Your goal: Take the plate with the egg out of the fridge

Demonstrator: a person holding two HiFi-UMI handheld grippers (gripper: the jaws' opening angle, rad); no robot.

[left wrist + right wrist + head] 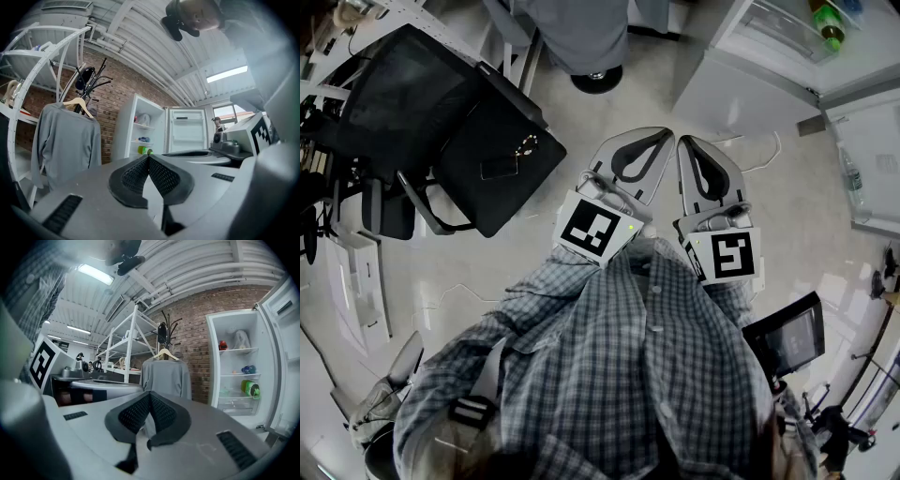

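The white fridge (236,366) stands open ahead, its door (187,131) swung out to the right. Its shelves hold a green bottle (251,388), a blue item (248,369), a red item (223,345) and a white bag (241,339). I cannot make out a plate with an egg from here. My left gripper (666,134) and right gripper (683,142) are held side by side close to the person's chest, well short of the fridge (750,84). The left gripper (148,157) is shut with nothing in it. The right gripper (150,393) is also shut and holds nothing.
A grey shirt on a hanger (166,373) hangs on a coat stand against the brick wall, left of the fridge. A white shelving rack (124,348) stands further left. A black chair (441,131) is on the floor to my left. A dark screen (787,337) sits low right.
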